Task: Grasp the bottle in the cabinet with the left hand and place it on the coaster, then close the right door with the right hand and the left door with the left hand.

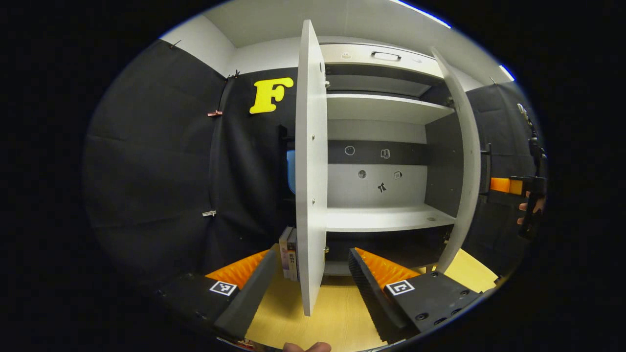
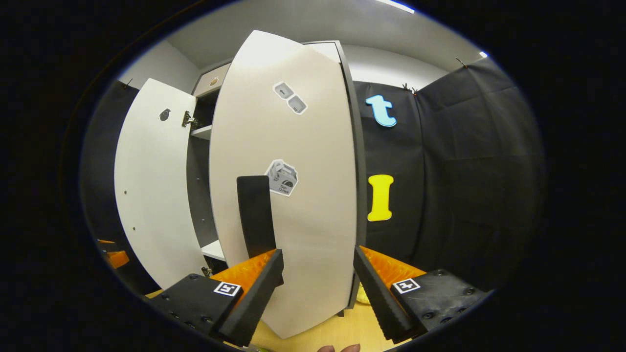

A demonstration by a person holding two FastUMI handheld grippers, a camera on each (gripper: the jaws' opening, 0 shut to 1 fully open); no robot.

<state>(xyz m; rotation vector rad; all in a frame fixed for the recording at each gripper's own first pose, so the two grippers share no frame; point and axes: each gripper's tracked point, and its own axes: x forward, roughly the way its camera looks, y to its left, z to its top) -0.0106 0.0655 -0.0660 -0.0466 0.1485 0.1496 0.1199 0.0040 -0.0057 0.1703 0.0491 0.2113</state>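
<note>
White door panels stand wide at the cabinet (image 1: 386, 146), and with no bottle on its shelves we judge the door-closing step is in hand. Our right tool (image 2: 318, 283) is spread, low in the frame against the right door (image 2: 288, 195) beside its dark handle (image 2: 255, 215); next we judge it must push that panel shut. Our left tool (image 1: 308, 283) is spread too, straddling the left door (image 1: 311, 166) edge-on at lower centre above the counter (image 1: 337, 318), with books (image 1: 288, 252) just beside it.

white doors (image 2: 288, 195) — pale wood tabletop (image 1: 337, 318)
</note>
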